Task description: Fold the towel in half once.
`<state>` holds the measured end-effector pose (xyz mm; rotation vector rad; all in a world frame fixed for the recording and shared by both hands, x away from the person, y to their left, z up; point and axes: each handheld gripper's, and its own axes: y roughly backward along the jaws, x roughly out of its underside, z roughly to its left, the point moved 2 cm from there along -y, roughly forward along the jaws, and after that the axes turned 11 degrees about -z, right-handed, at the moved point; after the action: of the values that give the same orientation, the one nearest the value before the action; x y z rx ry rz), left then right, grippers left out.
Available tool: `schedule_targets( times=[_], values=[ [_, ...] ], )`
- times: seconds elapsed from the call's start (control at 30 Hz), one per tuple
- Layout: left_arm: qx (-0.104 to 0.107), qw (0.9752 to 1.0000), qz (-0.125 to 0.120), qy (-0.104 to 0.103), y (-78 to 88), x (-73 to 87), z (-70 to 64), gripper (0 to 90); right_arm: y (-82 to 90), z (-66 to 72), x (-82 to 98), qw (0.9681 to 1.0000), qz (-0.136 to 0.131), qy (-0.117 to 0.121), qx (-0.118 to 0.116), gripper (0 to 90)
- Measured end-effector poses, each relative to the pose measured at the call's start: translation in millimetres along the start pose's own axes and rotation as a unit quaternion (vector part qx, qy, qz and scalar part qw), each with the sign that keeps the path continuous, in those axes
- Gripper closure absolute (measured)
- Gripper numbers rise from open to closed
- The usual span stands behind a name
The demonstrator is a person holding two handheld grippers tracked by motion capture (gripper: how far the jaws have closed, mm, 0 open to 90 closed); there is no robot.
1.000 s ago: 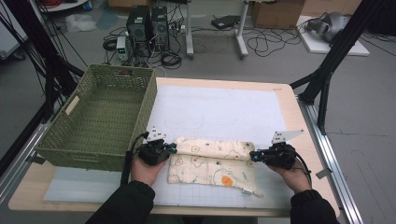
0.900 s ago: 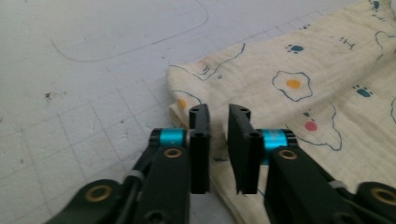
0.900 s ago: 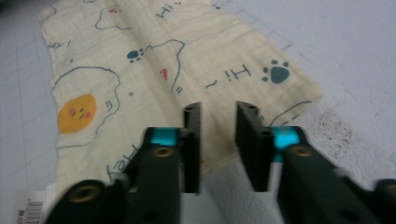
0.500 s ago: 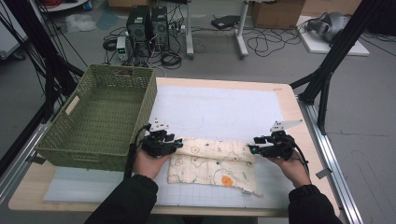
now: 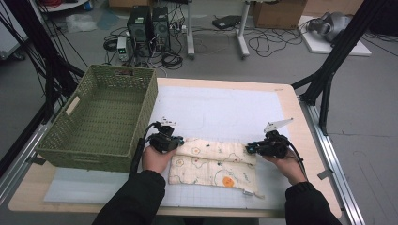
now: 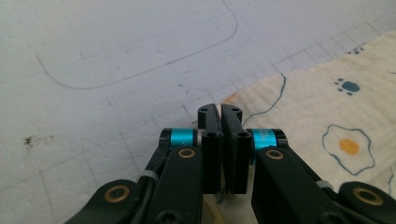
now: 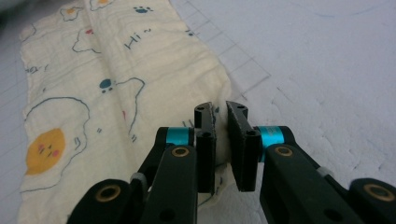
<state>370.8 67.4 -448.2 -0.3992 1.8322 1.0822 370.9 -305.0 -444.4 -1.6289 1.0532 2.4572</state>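
2 grippers, the left gripper (image 5: 174, 142) and right gripper (image 5: 251, 148), have just closed, each pinching a far corner of the folded cloth (image 5: 213, 164) between them, likely to fold it again.

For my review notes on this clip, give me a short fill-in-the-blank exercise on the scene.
1. The cream cotton cloth printed with fried eggs lies folded on the white gridded ____.
2. The left gripper and the right gripper each pinch one ____ of the cloth's far edge.
3. The green woven basket stands at the table's ____ side in the high view.
4. Inside, the basket is ____.

Missing words: mat; corner; left; empty
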Motion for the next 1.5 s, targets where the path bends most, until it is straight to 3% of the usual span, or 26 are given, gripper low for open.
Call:
schedule_targets(
  times=[0.2,0.47,0.57,0.8,0.93,1.0,1.17,1.23,1.3,1.37,1.5],
  values=[
    [-0.001,0.9988,-0.048,-0.007,16.9,-7.7,-3.9,88.5,10.6,6.7,-4.7,0.9998,-0.02,0.008,0.001,83.1],
    [0.004,0.9963,-0.084,-0.018,40.3,-5.6,-10.3,88.5,23.7,22.6,-9.6,0.9987,-0.04,0.032,-0.004,82.7],
    [0.006,0.9955,-0.09,-0.031,49.7,-1.0,-14.6,88.4,26.1,31.9,-10.7,0.9983,-0.039,0.043,-0.009,82.4],
    [0.015,0.9958,-0.082,-0.038,68.1,19.8,-19.7,87.7,29.7,54.9,-5.0,0.9967,-0.028,0.073,-0.021,81.8],
    [0.027,0.9965,-0.071,-0.034,73.4,29.3,-24.0,87.4,29.7,60.2,4.9,0.9966,-0.018,0.077,-0.023,81.7],
    [0.033,0.9963,-0.07,-0.037,77.4,31.0,-27.5,87.1,31.2,62.1,7.5,0.9963,-0.02,0.074,-0.038,81.8],
    [0.057,0.9957,-0.062,-0.04,87.0,33.5,-33.4,83.6,38.4,69.7,9.7,0.9954,-0.011,0.083,-0.047,80.4],
    [0.062,0.9953,-0.063,-0.038,89.7,33.2,-33.9,79.2,40.7,71.9,11.8,0.9945,-0.009,0.076,-0.072,76.0],
    [0.064,0.9949,-0.069,-0.034,90.9,31.3,-32.9,72.6,41.3,72.6,12.7,0.9949,-0.012,0.074,-0.067,68.8],
    [0.064,0.9948,-0.073,-0.031,90.7,28.7,-31.2,71.2,42.5,69.4,11.4,0.9954,-0.025,0.067,-0.064,68.1],
    [0.053,0.996,-0.065,-0.031,79.2,25.8,-25.6,69.5,38.5,56.5,8.8,0.9977,-0.017,0.064,-0.013,60.9]
  ],
)
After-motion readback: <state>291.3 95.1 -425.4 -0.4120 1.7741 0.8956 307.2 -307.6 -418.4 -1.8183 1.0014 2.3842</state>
